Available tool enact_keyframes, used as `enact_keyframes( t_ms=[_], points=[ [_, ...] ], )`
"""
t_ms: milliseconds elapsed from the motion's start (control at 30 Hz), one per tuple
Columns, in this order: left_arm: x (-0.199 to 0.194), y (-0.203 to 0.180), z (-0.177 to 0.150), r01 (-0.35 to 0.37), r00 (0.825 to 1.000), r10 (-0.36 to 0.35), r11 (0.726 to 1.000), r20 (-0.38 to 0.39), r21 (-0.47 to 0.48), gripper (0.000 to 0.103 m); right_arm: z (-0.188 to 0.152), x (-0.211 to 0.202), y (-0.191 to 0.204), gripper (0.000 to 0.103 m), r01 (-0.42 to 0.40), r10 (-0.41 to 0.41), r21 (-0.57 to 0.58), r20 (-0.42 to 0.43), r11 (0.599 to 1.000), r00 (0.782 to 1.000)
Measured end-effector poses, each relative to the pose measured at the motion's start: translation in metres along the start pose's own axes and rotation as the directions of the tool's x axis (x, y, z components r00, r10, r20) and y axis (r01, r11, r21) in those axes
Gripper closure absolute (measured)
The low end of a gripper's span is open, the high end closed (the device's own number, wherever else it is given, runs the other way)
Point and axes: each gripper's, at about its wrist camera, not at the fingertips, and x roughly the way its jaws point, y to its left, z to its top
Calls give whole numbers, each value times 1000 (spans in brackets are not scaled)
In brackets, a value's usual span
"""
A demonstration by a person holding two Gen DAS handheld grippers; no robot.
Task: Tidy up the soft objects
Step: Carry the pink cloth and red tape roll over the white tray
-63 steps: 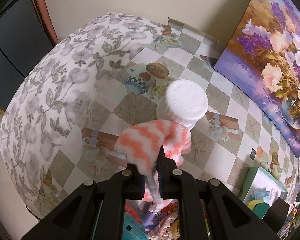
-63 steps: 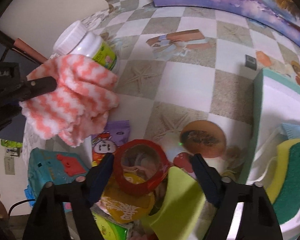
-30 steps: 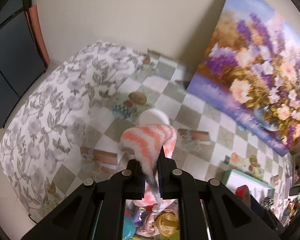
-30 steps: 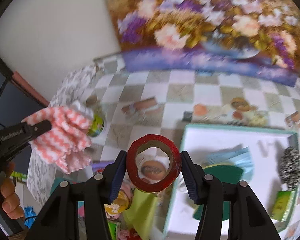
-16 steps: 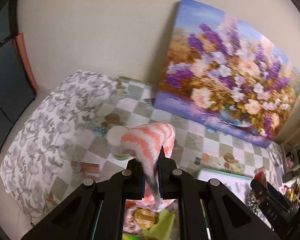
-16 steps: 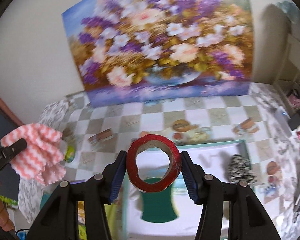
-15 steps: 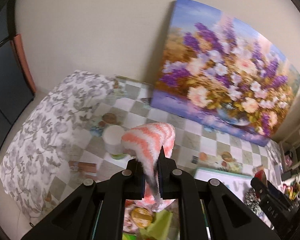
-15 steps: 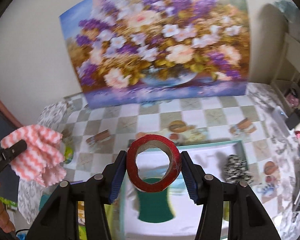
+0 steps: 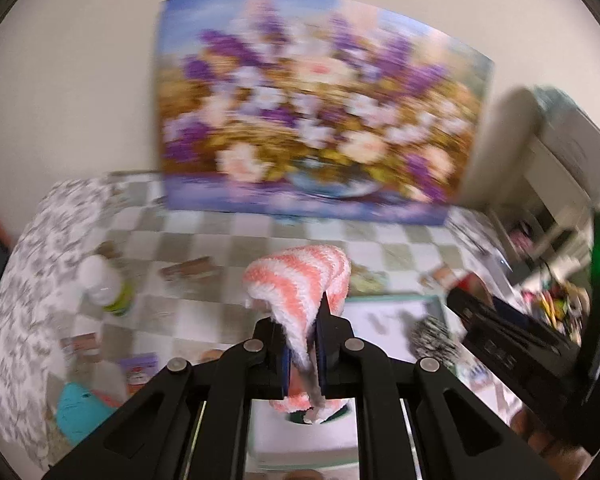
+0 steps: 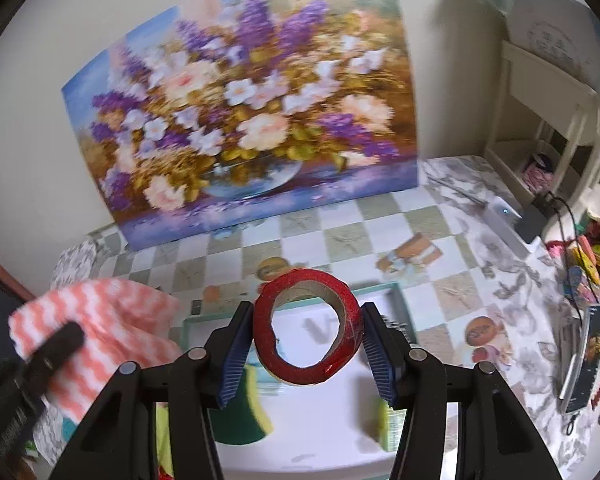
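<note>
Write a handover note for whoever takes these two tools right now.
Left tool: shut on the pink striped cloth, held in the air.
Right tool: shut on the red tape roll, also in the air.
White tray: below both tools; a green sponge and a black-and-white scrubber lie in it.
Done: both things lifted.
Left: neither is set down yet; the cloth likely goes in the tray.

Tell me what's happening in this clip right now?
A person holds a gripper in each hand above a checkered table. The left gripper is shut on a fluffy pink-and-white striped cloth. The right gripper clamps a red tape roll between its pads. Both hang over a white tray with a teal rim that holds green sponges.
</note>
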Motion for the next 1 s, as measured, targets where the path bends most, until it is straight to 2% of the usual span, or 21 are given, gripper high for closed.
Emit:
enact_keyframes(
  t_ms=[200, 433, 567, 700, 1000],
  points=[
    [13, -61, -13, 64, 998, -61, 991, -28, 121, 93, 1, -4, -40, 46, 45, -45, 54, 1, 998, 999],
    [40, -95, -29, 99, 993, -85, 977, -78, 190, 93, 0, 0, -81, 46, 103, -102, 108, -19, 989, 995],
    [63, -99, -36, 94, 991, -74, 977, -110, 192, 93, -4, 10, -94, 47, 111, -105, 131, -52, 985, 993],
    [90, -94, -44, 84, 986, -59, 984, -156, 157, 93, -10, 34, -92, 47, 140, -128, 100, -119, 985, 985],
    [133, -69, -56, 9, 974, 10, 996, -226, 86, 93, -30, 88, -59, 46, 81, -74, 16, -253, 997, 965]
  ],
)
